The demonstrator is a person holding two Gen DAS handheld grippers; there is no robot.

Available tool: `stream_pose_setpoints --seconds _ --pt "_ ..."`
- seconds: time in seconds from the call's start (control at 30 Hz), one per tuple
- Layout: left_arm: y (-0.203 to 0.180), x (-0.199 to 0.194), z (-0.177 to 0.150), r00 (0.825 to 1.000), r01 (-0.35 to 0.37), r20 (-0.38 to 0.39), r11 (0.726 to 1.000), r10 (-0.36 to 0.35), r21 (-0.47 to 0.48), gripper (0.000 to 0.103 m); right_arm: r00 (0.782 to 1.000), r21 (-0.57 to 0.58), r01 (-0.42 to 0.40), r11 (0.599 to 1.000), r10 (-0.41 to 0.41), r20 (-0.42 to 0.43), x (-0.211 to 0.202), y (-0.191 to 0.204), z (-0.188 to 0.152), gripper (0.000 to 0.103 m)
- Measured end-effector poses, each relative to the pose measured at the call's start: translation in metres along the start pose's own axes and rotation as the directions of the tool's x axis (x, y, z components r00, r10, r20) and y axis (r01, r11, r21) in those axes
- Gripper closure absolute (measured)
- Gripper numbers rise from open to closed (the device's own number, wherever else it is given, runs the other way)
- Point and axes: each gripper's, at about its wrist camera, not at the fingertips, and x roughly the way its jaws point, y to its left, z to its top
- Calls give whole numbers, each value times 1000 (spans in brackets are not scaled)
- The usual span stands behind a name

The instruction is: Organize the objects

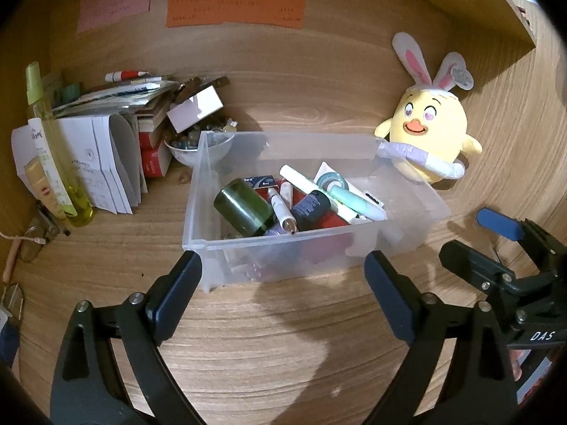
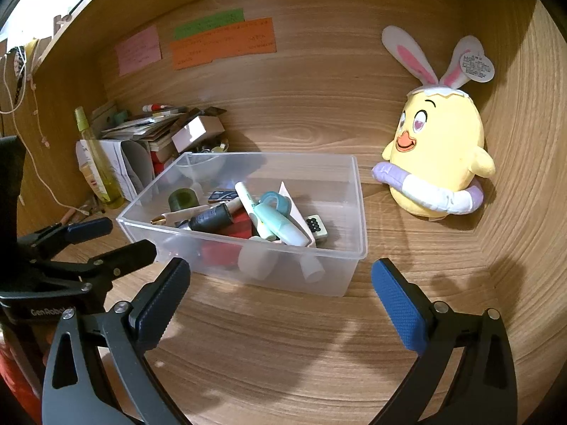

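Sitting inside a wooden desk alcove [image 2: 319, 354], everything here reads as a sorting job partly done: loose small items have been gathered into one container while the rest of the clutter waits along the left wall. Biggest of the loose pieces is the yellow chick plush with bunny ears [image 2: 436, 156], propped against the right wall just beside the bin, probably parked there as décor, not as something to file. The clear plastic bin [image 1: 407, 212] stands mid-surface, directly ahead of both tools, so either can reach over its near rim. Left of it a leaning stack of papers and booklets [image 1: 106, 148] and a tall yellow-green spray bottle [image 1: 53, 148] crowd the corner, well apart from the bin.

Inside the bin lie a dark green cylindrical bottle [image 1: 244, 209], a mint highlighter [image 2: 280, 223] and a white pen [image 1: 281, 209], heaped loosely, not arranged.

The left gripper [image 1: 283, 283] and right gripper [image 2: 280, 290] both hover just short of the bin's front wall, jaws spread wide and holding nothing, seemingly poised to choose a next item.
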Motion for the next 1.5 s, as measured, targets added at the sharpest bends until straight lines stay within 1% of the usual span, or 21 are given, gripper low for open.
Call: stream_pose_setpoints --seconds 0.17,0.6,1.17,1.5 --pt "0 2 -2 1000 -1 -9 1000 1 -3 9 1000 -4 11 1000 -11 -7 0 1 -2 1" --pt "2 4 -4 1000 1 -19 1000 -1 -10 9 1000 -3 2 1000 -2 -15 2 3 -3 1" --pt "9 8 -5 999 21 -43 998 -24 -55 9 1000 1 1 1000 -1 -16 3 3 -4 1" --pt "10 6 -4 999 17 -33 999 -19 -49 9 1000 -11 -1 1000 1 -18 3 4 -4 1"
